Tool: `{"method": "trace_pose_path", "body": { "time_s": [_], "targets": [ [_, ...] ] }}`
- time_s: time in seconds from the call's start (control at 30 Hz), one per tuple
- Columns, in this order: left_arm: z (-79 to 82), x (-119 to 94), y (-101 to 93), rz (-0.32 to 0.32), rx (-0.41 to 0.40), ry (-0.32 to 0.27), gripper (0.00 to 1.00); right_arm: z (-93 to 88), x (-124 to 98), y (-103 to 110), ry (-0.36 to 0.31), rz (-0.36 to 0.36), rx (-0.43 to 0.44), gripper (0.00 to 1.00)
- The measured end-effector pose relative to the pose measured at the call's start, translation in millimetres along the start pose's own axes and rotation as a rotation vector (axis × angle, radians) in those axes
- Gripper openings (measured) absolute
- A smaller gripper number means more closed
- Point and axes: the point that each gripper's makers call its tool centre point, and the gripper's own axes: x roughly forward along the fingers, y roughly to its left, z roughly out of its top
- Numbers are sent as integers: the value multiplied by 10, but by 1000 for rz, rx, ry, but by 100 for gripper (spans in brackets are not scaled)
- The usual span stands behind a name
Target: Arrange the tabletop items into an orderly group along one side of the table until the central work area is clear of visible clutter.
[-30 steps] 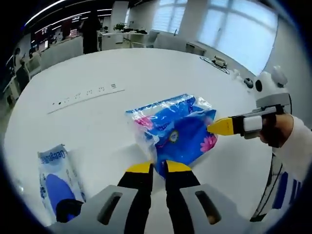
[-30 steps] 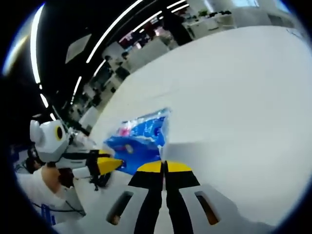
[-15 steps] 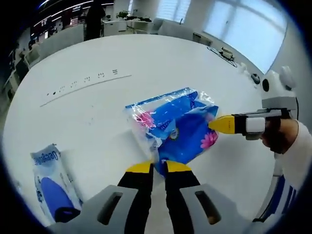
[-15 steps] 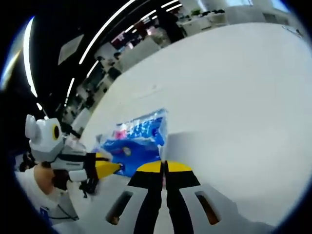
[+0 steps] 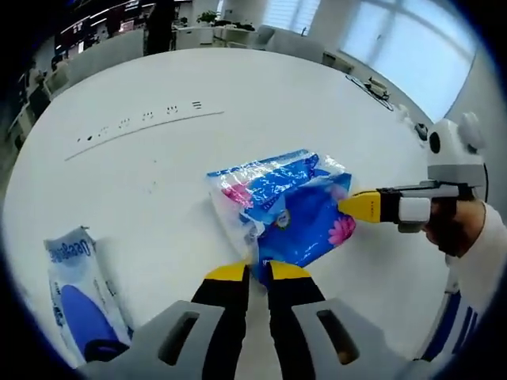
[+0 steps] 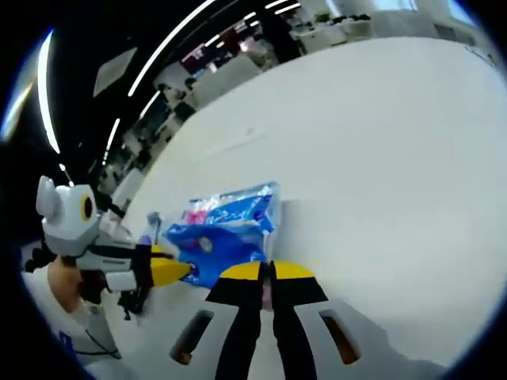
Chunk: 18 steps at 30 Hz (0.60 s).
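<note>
A blue plastic pack with pink flowers [image 5: 295, 215] lies crumpled on the white round table [image 5: 150, 190]. My left gripper [image 5: 257, 271] is shut on its near edge. My right gripper [image 5: 352, 206] comes in from the right, with its yellow tips closed on the pack's right corner. In the right gripper view the same pack [image 6: 226, 231] lies just ahead of my right gripper [image 6: 267, 271], with a bit of its edge between the jaws. My left gripper [image 6: 178, 271] pinches it from the left. A white and blue pack [image 5: 75, 289] lies flat at the lower left.
A thin grey strip with small marks [image 5: 142, 127] crosses the far half of the table. Small dark objects [image 5: 380, 85] sit at the far right rim. Desks and a standing person [image 5: 158, 24] are beyond the table. A sleeve and hand [image 5: 467, 237] hold the right gripper.
Both grippers have kept their hold on the blue pack. The views have shifted a little, and the pack now sits slightly lower in the right gripper view.
</note>
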Motion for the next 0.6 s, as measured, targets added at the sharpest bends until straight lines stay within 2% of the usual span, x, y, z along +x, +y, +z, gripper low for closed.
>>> {"method": "trace_pose_path", "body": {
  "time_s": [0.27, 0.5, 0.6],
  "targets": [
    [1, -14, 81, 11, -14, -7, 9, -74, 33, 2, 30, -16, -57, 9],
    [99, -138, 145, 48, -17, -65, 21, -51, -13, 20, 18, -33, -72, 24],
    [128, -216, 168, 60, -8, -94, 28, -9, -79, 52, -13, -36, -83, 29]
  ]
}}
